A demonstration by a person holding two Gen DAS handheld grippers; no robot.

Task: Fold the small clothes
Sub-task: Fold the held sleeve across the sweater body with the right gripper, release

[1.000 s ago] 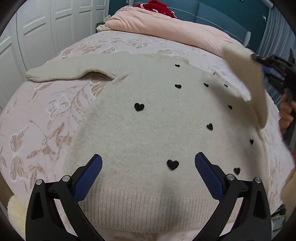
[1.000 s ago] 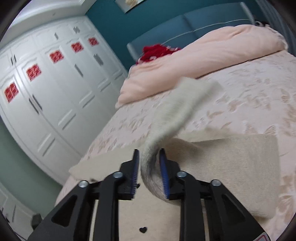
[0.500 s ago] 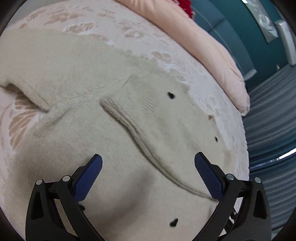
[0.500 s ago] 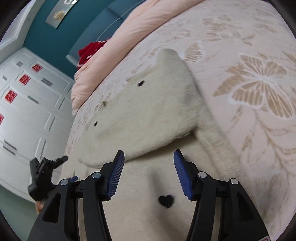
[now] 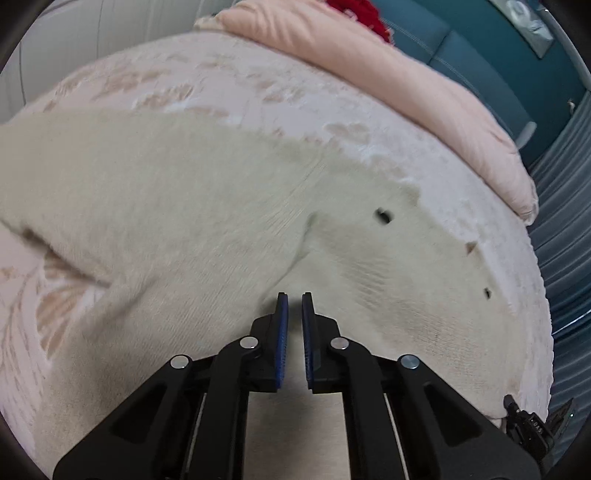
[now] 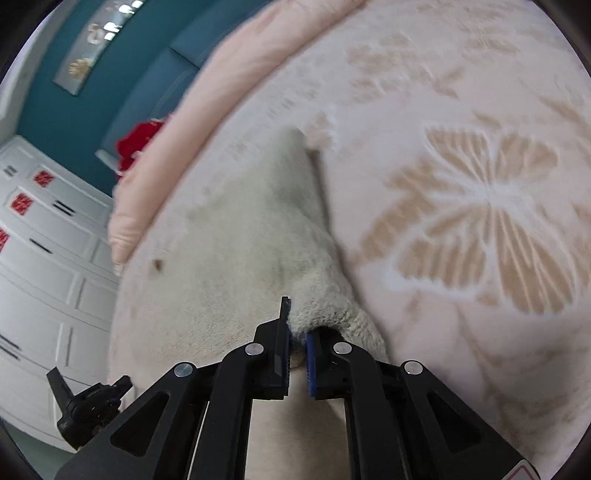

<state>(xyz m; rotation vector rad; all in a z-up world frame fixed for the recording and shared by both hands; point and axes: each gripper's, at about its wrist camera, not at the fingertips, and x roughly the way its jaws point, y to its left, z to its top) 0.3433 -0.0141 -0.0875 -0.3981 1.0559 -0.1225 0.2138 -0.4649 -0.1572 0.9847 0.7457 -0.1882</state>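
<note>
A cream knit sweater with small black hearts lies spread on the bed; its right sleeve is folded across the body. My left gripper is pressed low onto the sweater's body, its jaws nearly together with a thin gap; whether knit is pinched between them is hidden. My right gripper is shut on a bunched fold at the sweater's right edge. The sweater also fills the middle of the right wrist view. The left gripper shows at the lower left of that view.
The bedspread is pale pink with tan butterfly patterns. A rolled peach duvet and a red item lie near the teal headboard. White wardrobe doors stand beside the bed. Blue-grey curtains hang on the other side.
The right gripper carried the sleeve over the sweater, let it go, then shut on the sweater's right edge. The left gripper moved in low and went from wide open to nearly shut.
</note>
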